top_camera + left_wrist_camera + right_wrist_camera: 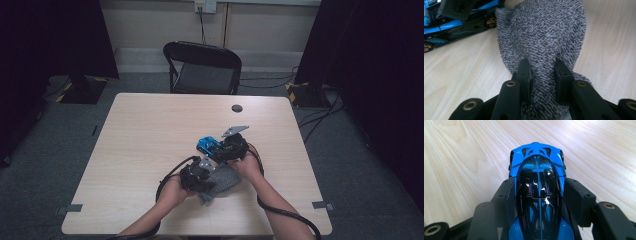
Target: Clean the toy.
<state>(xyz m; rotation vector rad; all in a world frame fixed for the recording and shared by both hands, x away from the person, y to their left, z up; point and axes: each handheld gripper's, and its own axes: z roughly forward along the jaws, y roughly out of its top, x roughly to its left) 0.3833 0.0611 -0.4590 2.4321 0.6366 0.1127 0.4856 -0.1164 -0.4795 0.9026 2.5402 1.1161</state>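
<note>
Seen from the high view: a pale wooden table point(150, 150) with both grippers working close together, a little toward the near edge and slightly right of the middle. Around the table a grey carpet floor point(50, 145), behind the far edge a black folding chair point(202, 67), near the far edge a small dark round cap point(237, 108) set in the tabletop.

Left gripper point(541, 68), held in the left hand point(175, 190), pinching a grey speckled knitted cloth point(541, 32). In the left gripper view, both black jaws pressed into the fabric from either side, with a bunched fold of it squeezed between them. Beyond the jaws, the cloth spread wider and lying on the wood. In the high view, the same cloth seen as a grey heap just beside the left gripper, between the two hands, nearer to the near edge than the car.

Right gripper point(539, 195), held in the right hand point(248, 162), clamped on a blue and black toy car point(537, 175). In the right gripper view, jaws touching both flanks of the car at its glossy black cabin, blue nose pointing away from the camera over the wood grain. In the high view, the car just on the far side of the cloth, near it. In the left gripper view, the car's side and gold wheels visible at the upper left, just beside the cloth edge.

Cannot tell whether the car wheels rest on the table or hang slightly above it.
</note>
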